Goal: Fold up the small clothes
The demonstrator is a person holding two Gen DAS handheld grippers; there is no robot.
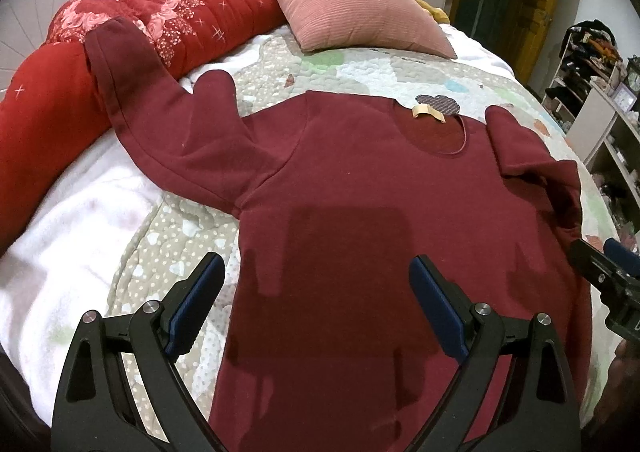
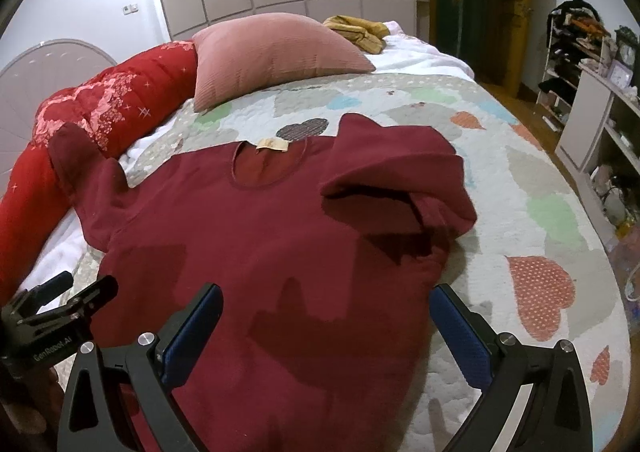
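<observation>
Two claws spread wide, holding nothing: left claw over the hem of a maroon fleece sweatshirt lying flat on the quilted heart-print bed; right claw likewise, beside its bunched sleeve.

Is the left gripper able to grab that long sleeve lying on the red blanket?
Probably yes: the left gripper is open above the shirt, and nothing covers the sleeve.
</observation>
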